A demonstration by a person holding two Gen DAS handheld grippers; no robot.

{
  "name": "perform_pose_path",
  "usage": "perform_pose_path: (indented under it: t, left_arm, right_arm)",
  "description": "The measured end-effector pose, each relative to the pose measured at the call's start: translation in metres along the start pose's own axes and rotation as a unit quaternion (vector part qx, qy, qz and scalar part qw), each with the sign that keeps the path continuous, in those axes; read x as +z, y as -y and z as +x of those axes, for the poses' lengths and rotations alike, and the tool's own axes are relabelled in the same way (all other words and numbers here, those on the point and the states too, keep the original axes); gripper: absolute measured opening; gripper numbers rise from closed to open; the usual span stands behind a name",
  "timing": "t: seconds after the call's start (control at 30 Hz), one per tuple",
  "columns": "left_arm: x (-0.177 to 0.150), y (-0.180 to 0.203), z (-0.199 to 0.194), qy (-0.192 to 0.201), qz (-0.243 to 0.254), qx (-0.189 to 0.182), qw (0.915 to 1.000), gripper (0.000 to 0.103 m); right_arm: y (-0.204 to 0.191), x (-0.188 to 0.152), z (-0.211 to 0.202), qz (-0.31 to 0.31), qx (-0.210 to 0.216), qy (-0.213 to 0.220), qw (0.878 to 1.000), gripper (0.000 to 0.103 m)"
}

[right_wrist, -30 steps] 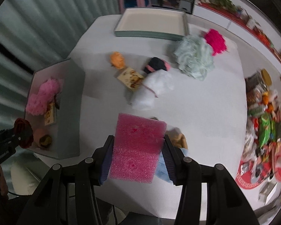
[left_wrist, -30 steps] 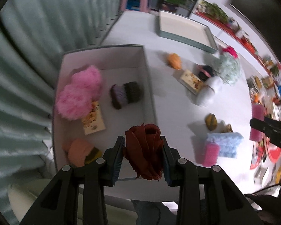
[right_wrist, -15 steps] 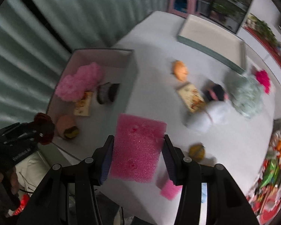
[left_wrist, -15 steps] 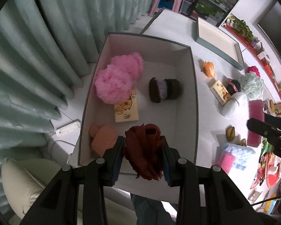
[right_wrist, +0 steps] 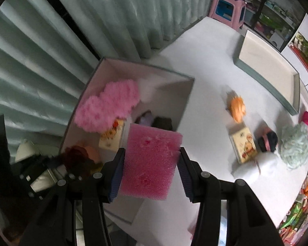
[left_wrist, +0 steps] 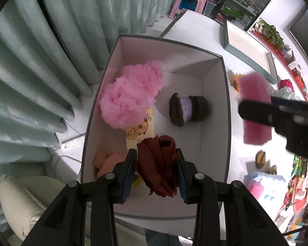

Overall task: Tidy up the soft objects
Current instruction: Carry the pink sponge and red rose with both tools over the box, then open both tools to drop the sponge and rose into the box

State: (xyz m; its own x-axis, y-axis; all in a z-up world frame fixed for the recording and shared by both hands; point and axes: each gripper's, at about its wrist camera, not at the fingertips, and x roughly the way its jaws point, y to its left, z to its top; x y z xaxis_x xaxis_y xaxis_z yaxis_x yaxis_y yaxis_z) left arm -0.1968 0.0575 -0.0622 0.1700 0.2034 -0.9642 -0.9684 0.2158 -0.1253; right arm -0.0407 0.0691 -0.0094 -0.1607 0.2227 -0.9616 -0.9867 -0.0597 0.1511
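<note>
No text, brand, number or sign is legible in either view. The card in the box (left_wrist: 140, 132) and the card on the table (right_wrist: 244, 144) carry cartoon prints with markings too small and blurred to read. Shelf packaging in the background is likewise unreadable.

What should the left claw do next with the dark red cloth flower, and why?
Probably lower it a little and let go. The left claw is shut on the cloth flower and hangs over the near part of the open box, above bare floor beside the orange toy. The right claw comes with a pink sponge, so clearing out early seems wise.
</note>
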Motion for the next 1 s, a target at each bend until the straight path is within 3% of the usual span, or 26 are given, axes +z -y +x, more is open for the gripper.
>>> perform_pose_path:
  t: [0.27, 0.47, 1.0]
  left_arm:
    - [0.011, 0.006, 0.021, -0.01, 0.002, -0.004, 0.9999, 0.038]
    - [0.013, 0.007, 0.033, -0.02, 0.003, -0.005, 0.9998, 0.038]
    - [0.017, 0.007, 0.059, -0.047, 0.012, -0.004, 0.9988, 0.038]
  right_arm:
    - [-0.001, 0.03, 0.022, 0.015, 0.0, 0.0, 1.0, 0.053]
    - [0.003, 0.039, 0.031, 0.034, 0.004, -0.001, 0.999, 0.053]
    - [-0.006, 0.051, 0.059, 0.013, -0.012, -0.024, 1.0, 0.053]
